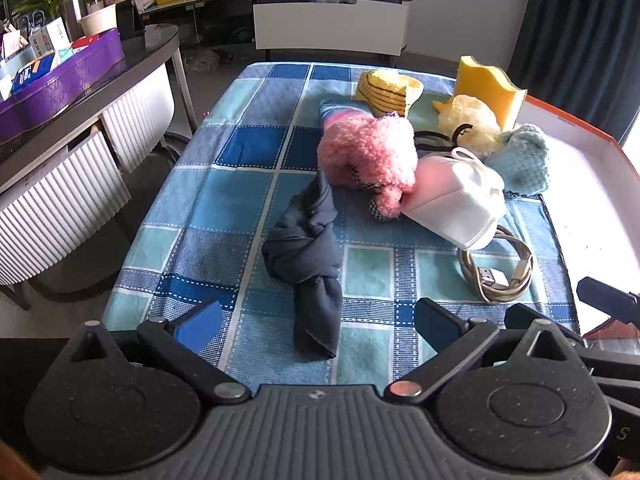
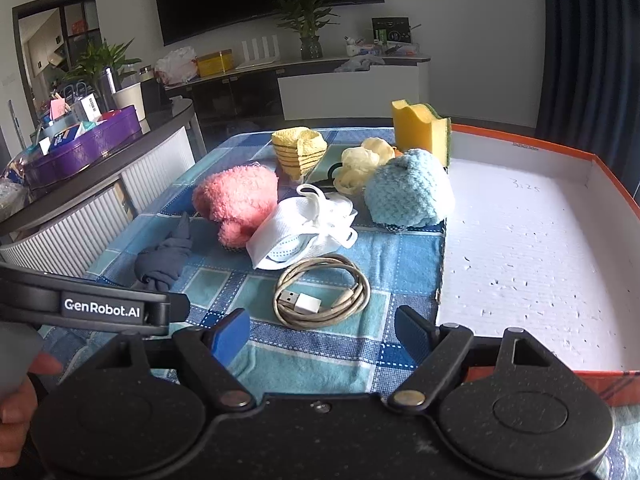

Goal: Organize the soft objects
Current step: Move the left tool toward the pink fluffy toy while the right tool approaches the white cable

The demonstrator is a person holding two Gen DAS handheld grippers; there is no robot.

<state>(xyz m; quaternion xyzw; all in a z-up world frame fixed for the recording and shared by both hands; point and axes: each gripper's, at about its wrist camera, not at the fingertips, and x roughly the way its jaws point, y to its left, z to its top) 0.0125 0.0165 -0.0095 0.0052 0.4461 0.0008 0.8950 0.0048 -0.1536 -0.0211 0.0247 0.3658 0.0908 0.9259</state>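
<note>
On a blue checked cloth [image 1: 208, 200] lie a knotted dark blue sock [image 1: 308, 256] [image 2: 164, 260], a fluffy pink item [image 1: 368, 152] [image 2: 236, 200], a white face mask [image 1: 460, 204] [image 2: 304, 228], a light blue knitted piece [image 1: 524, 160] [image 2: 408, 192], a pale yellow puff [image 1: 468, 120] [image 2: 360, 164], a yellow striped knit [image 1: 388, 90] [image 2: 298, 150] and a yellow sponge [image 1: 488, 88] [image 2: 418, 130]. My left gripper [image 1: 316, 324] hovers open just before the sock's near end. My right gripper [image 2: 322, 330] is open near the coiled USB cable [image 2: 322, 292] [image 1: 496, 276], holding nothing.
A large shallow box [image 2: 520, 248] [image 1: 592, 208] with orange walls and a white floor sits right of the cloth. A dark side table [image 1: 100, 80] with a purple bin [image 1: 60, 84] stands to the left. Ribbed white chairs [image 1: 60, 200] are tucked beside it.
</note>
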